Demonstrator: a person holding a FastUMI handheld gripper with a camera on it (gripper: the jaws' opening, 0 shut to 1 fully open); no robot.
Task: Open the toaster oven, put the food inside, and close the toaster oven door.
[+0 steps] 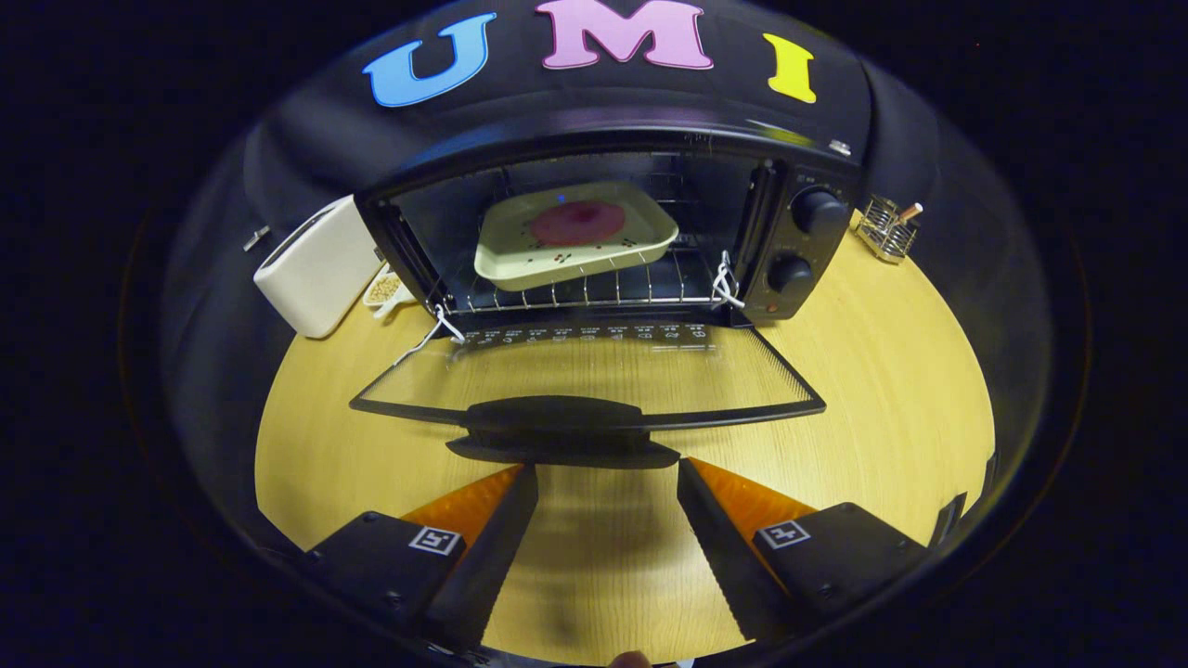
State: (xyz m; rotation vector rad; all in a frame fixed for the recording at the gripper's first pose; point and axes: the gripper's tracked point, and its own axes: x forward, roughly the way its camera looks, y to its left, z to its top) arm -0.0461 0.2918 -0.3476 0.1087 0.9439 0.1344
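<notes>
Tongs [608,473] hover low over the near part of the wooden desk [882,390], their two fingers spread apart with nothing between them but bare wood. Just ahead of the fingertips lies the handle [554,416] of the toaster oven door [594,371], which is folded all the way down and lies flat out toward the tongs, its glass showing the wood grain beneath. White cords [727,283] hang at both hinge corners of the door. Beyond it stands the toaster oven [807,158], black, at the far middle of the desk, its cavity open. Inside, on the wire rack [575,295], sits a pale square tray [575,234], tilted a little, with a round pinkish piece of food [577,223] in its middle. Two knobs [819,211] are stacked on the oven's right panel. To the oven's left, near the desk's far left edge, stands a white toaster [318,269] with a small dish [388,289] just beside it. A small wire holder [888,228] sits at the far right edge.
</notes>
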